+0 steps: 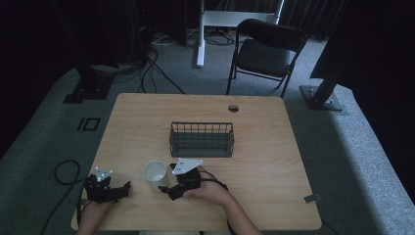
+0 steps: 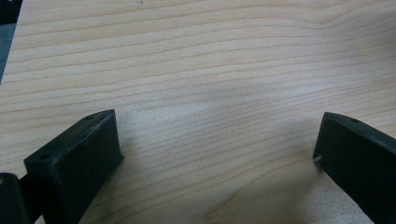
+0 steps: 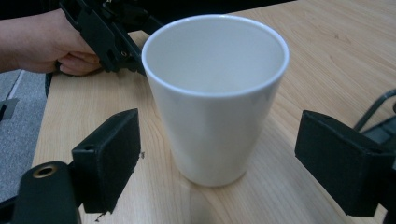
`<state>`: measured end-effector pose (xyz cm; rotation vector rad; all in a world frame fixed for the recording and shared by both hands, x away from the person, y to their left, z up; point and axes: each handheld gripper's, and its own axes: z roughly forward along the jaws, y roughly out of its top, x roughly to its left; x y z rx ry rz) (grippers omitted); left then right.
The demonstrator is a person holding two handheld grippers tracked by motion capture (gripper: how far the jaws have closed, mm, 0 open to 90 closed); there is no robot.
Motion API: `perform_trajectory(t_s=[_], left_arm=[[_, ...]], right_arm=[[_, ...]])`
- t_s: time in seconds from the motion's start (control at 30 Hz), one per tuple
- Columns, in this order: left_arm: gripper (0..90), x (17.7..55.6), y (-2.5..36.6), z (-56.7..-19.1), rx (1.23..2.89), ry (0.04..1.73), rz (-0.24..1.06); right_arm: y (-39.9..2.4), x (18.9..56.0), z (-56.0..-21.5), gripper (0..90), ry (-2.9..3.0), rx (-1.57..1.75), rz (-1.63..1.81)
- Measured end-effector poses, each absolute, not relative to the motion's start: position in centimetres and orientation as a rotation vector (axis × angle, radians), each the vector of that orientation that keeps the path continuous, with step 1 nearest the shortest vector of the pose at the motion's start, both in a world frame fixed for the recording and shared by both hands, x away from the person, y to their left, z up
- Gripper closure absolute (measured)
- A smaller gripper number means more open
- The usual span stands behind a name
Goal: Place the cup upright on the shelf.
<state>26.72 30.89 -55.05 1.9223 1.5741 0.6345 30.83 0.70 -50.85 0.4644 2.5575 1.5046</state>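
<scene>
white cup (image 3: pixel 215 93) standing between spread right claw (image 3: pixel 217 158) jaws, wire basket (image 1: pixel 201 139) just behind, bare table (image 1: pixel 264 166) rightward

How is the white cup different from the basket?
The cup is white, round and solid; the basket is dark, box-shaped and made of wire. The cup stands between the open jaws of the right gripper; the basket sits farther back, apart from both grippers. Both are open on top, look empty and rest on the table.

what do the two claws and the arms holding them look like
Both claws, left claw and right claw, are black, boxy handheld tools, each with two blocky flat-faced jaws with small screw holes. Each carries a grey three-cornered plate with dark dots on top. A black cable trails from the left one. The forearms show no sleeves.
</scene>
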Motion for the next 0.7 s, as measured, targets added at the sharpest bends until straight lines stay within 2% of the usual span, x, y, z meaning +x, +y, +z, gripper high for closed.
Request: perform_trajectory(t_s=[0.7], left_arm=[[0.8, 26.7, 30.9, -55.0, 1.923, 1.574, 0.634]], right_arm=[[2.9, 31.3, -50.5, 13.9, 2.519, 0.443, 1.564]])
